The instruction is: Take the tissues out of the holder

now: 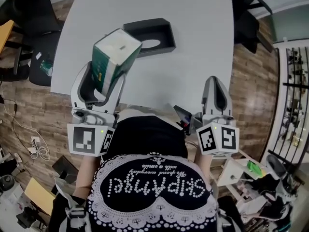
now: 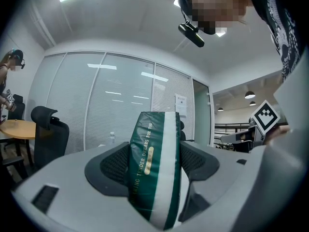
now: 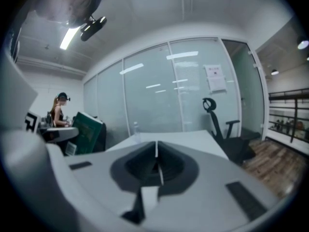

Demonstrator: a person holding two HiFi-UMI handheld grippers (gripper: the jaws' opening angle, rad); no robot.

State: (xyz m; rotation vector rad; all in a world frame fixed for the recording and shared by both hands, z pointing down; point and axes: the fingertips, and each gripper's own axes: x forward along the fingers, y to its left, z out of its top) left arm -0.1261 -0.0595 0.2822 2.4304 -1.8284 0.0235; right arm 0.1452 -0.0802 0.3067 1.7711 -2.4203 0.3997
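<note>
My left gripper (image 1: pixel 107 83) is shut on a green and white tissue pack (image 1: pixel 114 58) and holds it up in the air above the near edge of the white table (image 1: pixel 193 42). In the left gripper view the tissue pack (image 2: pixel 155 166) stands upright, squeezed between the two dark pads. The black tissue holder (image 1: pixel 150 36) lies on the table just beyond the pack, its oval opening facing up. My right gripper (image 1: pixel 215 99) hovers at the table's near right, shut with nothing in it; in its own view the right gripper (image 3: pixel 157 164) shows both pads pressed together.
Black office chairs (image 1: pixel 36 23) stand left of the table and another chair (image 1: pixel 246 13) at its far right. Cables and a power strip (image 1: pixel 35 146) lie on the wooden floor at the left. A glass partition wall (image 3: pixel 183 91) is behind the table.
</note>
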